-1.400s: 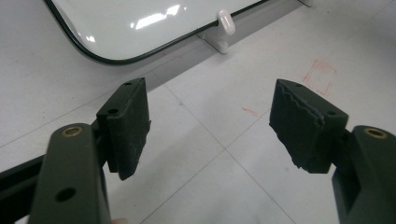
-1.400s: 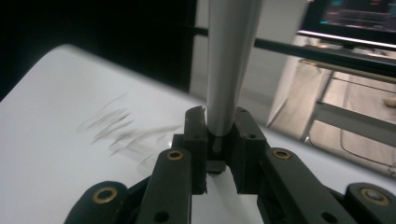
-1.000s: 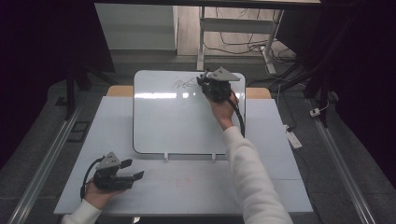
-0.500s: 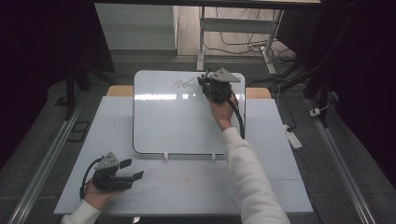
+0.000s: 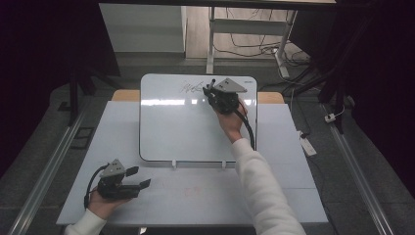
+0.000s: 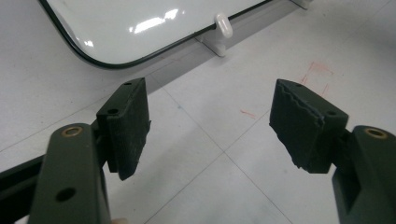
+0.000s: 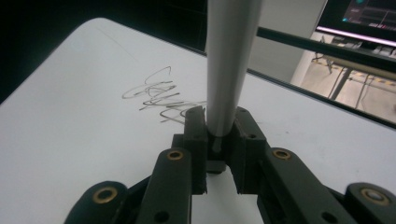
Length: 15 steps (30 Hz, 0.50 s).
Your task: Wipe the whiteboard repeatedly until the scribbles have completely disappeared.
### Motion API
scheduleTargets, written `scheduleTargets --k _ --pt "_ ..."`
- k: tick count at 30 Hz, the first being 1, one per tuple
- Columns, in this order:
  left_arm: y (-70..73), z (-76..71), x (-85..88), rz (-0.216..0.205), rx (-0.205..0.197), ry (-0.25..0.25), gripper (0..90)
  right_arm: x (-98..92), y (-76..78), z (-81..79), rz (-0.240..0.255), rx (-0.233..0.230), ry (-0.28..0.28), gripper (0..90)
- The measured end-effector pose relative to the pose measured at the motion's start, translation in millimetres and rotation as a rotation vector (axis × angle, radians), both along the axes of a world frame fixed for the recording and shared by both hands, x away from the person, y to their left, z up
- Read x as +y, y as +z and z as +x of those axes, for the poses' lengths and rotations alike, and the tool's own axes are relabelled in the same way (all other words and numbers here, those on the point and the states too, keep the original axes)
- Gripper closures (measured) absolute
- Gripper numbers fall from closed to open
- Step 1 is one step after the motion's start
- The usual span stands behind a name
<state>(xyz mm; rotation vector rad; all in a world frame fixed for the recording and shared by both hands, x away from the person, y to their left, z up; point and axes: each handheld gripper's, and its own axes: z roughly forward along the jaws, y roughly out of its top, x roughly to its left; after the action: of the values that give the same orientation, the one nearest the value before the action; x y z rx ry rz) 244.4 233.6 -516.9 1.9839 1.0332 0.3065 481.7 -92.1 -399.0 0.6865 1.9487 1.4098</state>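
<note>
While the glossy, round-cornered whiteboard [image 5: 186, 127] lies flat at the centre of the pale tabletop [image 5: 293, 196], the right gripper [image 5: 213, 92], near its upper edge, has its fingers clamped on a smooth grey marker [image 7: 227, 70], apparently tip-down. Black scribbles [image 7: 159, 95] sit just beside it. Little has shifted since a second ago. At lower left, the left gripper [image 5: 138, 177] rests with ribbed fingers [image 6: 128, 126] spread apart above faint red marks [image 6: 317, 74].

Hand-held gripper [image 6: 210, 121] jaws apart, whiteboard [image 6: 140, 23] corner beyond (glossy)
</note>
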Motion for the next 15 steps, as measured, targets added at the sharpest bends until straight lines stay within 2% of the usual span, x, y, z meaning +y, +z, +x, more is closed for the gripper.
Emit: scheduleTargets --k 1,4,6,7,11,12,13,15 --pt "0.3 -0.7 -0.3 0.002 -0.003 -0.001 29.2 -2.6 2.0 2.6 0.016 -0.001 -0.011 77.8" --pt "1.1 -2.0 0.1 -0.005 -0.005 0.001 29.2 -13.9 13.9 14.6 0.074 -0.007 -0.092 77.8" --pt "1.2 -1.5 0.7 -0.007 -0.004 0.004 29.2 -14.9 17.6 19.3 0.101 0.003 -0.102 77.8" --pt "0.9 -1.0 0.8 -0.006 -0.002 0.004 29.3 -11.5 17.0 19.0 0.086 -0.001 -0.088 77.7" --pt "-0.2 -0.1 0.5 -0.003 0.002 0.003 29.2 10.3 5.9 10.0 0.023 0.020 0.038 77.8" --pt "0.0 -0.5 0.5 -0.004 0.000 0.002 29.2 14.0 4.9 8.2 0.000 0.010 0.049 77.8" --pt "0.2 -0.9 0.5 -0.004 -0.001 0.003 29.2 14.9 6.3 8.6 -0.013 0.003 0.046 77.8" --pt "0.5 -1.3 1.0 -0.005 -0.002 0.006 29.3 9.8 12.6 13.7 0.015 -0.009 -0.008 77.8"
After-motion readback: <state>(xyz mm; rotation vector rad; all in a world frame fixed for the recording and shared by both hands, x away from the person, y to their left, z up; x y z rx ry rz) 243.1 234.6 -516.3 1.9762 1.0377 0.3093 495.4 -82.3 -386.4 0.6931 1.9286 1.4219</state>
